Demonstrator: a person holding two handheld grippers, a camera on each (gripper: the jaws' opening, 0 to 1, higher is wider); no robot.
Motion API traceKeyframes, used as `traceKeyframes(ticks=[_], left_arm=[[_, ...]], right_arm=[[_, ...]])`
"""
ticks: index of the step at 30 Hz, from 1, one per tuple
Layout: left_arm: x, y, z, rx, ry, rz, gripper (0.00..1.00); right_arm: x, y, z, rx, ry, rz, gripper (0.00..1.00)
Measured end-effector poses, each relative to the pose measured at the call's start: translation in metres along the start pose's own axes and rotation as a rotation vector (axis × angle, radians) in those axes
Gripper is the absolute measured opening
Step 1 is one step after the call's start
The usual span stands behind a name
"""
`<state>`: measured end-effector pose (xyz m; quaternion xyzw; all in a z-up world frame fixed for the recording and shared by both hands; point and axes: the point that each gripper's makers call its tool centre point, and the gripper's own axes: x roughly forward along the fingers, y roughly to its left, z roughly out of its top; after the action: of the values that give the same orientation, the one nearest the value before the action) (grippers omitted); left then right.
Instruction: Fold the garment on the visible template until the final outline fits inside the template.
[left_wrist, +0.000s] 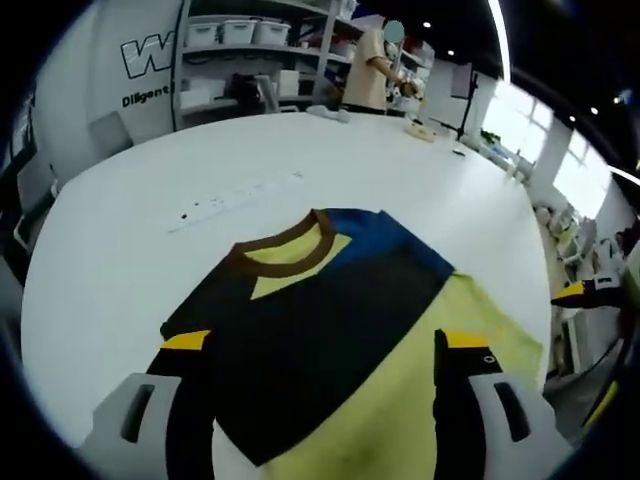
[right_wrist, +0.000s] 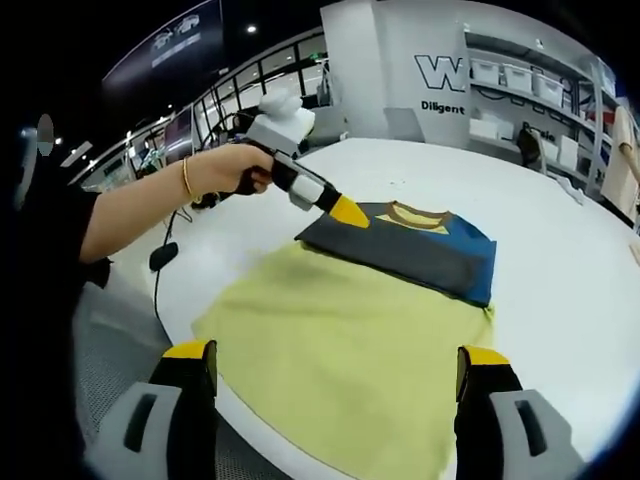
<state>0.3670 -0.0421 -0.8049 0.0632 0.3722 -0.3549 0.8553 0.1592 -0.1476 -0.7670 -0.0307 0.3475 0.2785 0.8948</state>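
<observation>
Two grippers hover over a white table (left_wrist: 150, 190) where a shirt (left_wrist: 330, 310) lies partly folded, its black and blue part with a brown collar (left_wrist: 285, 250) lying over the yellow part. The left gripper (left_wrist: 325, 350) has its jaws wide apart above the shirt. The right gripper (right_wrist: 335, 360) also stands open, with nothing between its jaws but yellow cloth below. A hand (right_wrist: 225, 170) holds the left gripper at the shirt's edge

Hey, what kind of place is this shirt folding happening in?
Probably a lab or workshop: metal shelving with white storage bins, a big white round table holding the black, yellow and blue shirt, and a lettered white wall.
</observation>
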Motion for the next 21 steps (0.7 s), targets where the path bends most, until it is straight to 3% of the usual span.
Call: traceKeyframes(ticks=[9,21], left_arm=[[-0.009,0.02,-0.026,-0.041,0.008,0.045,0.78],[-0.016,0.033,-0.063,-0.148,0.048,0.077,0.52]], right_arm=[[0.001,0.002,-0.001,-0.005,0.01,-0.002,0.99],[0.001,0.005,-0.003,-0.005,0.016,0.001,0.97]])
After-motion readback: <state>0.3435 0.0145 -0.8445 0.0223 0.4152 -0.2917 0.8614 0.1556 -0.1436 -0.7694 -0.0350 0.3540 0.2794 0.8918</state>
